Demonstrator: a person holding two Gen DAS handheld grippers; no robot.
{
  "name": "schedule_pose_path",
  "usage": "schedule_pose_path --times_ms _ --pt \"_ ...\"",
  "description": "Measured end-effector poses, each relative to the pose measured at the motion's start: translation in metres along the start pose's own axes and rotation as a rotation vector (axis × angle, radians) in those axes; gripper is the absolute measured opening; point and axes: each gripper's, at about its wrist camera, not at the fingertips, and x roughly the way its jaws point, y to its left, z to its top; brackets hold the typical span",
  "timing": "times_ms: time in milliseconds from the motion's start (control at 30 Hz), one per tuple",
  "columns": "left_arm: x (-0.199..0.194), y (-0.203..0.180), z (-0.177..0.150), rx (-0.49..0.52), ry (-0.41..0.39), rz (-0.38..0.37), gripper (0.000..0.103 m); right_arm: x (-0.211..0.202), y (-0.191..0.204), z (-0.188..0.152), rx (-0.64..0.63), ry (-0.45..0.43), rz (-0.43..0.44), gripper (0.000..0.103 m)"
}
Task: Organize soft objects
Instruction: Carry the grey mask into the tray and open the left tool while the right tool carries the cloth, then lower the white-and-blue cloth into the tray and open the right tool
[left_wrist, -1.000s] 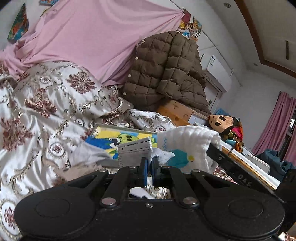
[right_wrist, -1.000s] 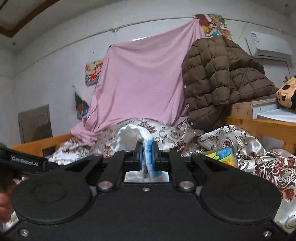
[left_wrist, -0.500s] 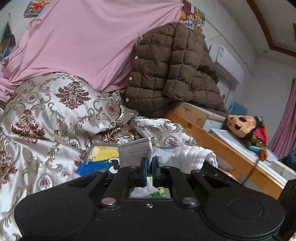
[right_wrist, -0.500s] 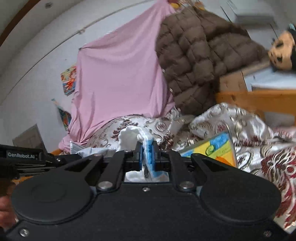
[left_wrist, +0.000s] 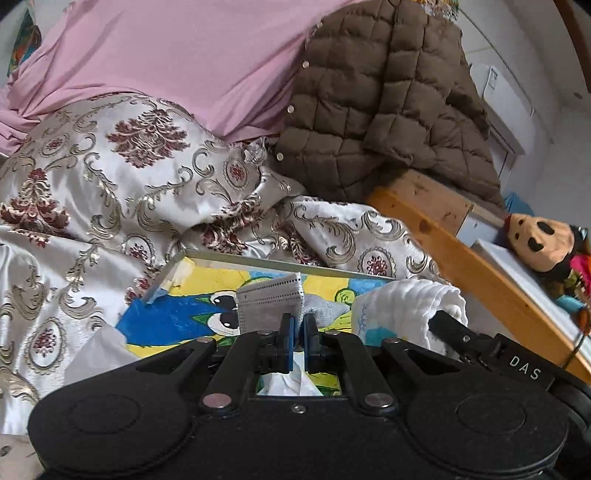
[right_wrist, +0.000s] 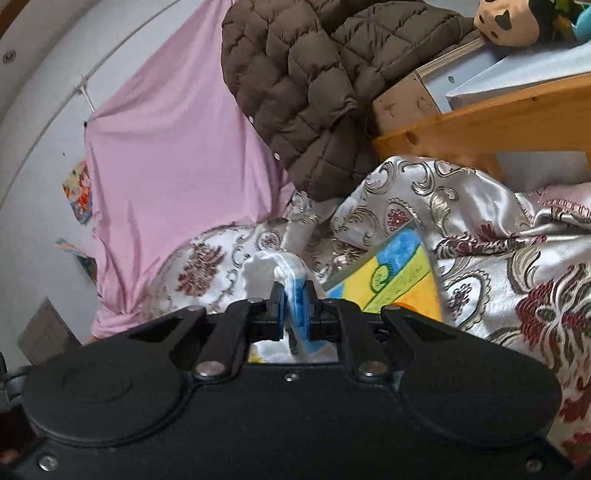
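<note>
White towel (right_wrist: 264, 275) clamped edge-on in right gripper (right_wrist: 293, 304); left gripper (left_wrist: 297, 332) pinches grey cloth (left_wrist: 271, 302). Thin bites: a tug could slip either out.

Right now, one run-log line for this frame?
left gripper: shut on grey pleated face mask | right gripper: shut on white ribbed cloth | both above colourful painted canvas on bed

- The left claw (left_wrist: 298, 338) has come down toward the bed, so the cartoon board (left_wrist: 207, 295) now fills far more of its view.
- The plush toy (left_wrist: 543, 243) has slid out to the right edge of the left wrist view.
- The right claw (right_wrist: 293, 308) has tilted: the wooden rail (right_wrist: 480, 122) now slants, and the brown quilted jacket (right_wrist: 306, 85) sits higher and nearer the middle.
</note>
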Motion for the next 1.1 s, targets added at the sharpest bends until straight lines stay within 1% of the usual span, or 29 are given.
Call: schedule_pose_path --times_ms 167,333,500,600,633,700,767,833,900,967,1000,1100 --pt "0.027 -0.012 -0.011 -0.008 0.044 0.004 0.004 0.028 -0.008 0.001 -0.004 0.05 -0.06 0.004" --pt "0.047 -0.023 -0.023 0.022 0.103 0.022 0.005 0.029 -0.011 0.0 -0.011 0.09 -0.121 0.007" --pt "0.051 -0.027 -0.029 0.044 0.131 0.026 0.008 0.032 -0.018 0.001 -0.006 0.127 -0.134 0.011" --pt "0.051 -0.028 -0.029 0.058 0.151 0.03 0.012 0.023 -0.011 0.001 -0.022 0.143 -0.136 0.018" --pt "0.051 -0.027 -0.03 0.058 0.157 0.027 0.016 0.022 -0.009 0.001 -0.031 0.147 -0.139 0.022" --pt "0.049 -0.025 -0.028 0.049 0.166 0.021 0.019 0.02 -0.005 0.003 -0.053 0.155 -0.144 0.028" --pt "0.047 -0.023 -0.027 0.043 0.177 0.018 0.032 0.018 -0.002 0.006 -0.078 0.156 -0.151 0.036" --pt "0.041 -0.021 -0.026 0.037 0.176 0.016 0.036 0.016 0.001 0.009 -0.102 0.16 -0.158 0.041" --pt "0.035 -0.019 -0.024 0.034 0.173 0.009 0.04 0.012 0.005 0.013 -0.119 0.154 -0.163 0.043" --pt "0.027 -0.018 -0.024 0.035 0.166 0.01 0.045 0.007 0.007 0.017 -0.119 0.147 -0.16 0.049" --pt "0.022 -0.017 -0.024 0.033 0.159 0.009 0.046 0.004 0.007 0.018 -0.117 0.141 -0.158 0.05" --pt "0.005 -0.013 -0.023 0.017 0.125 0.01 0.056 -0.007 0.01 0.023 -0.111 0.124 -0.149 0.055"
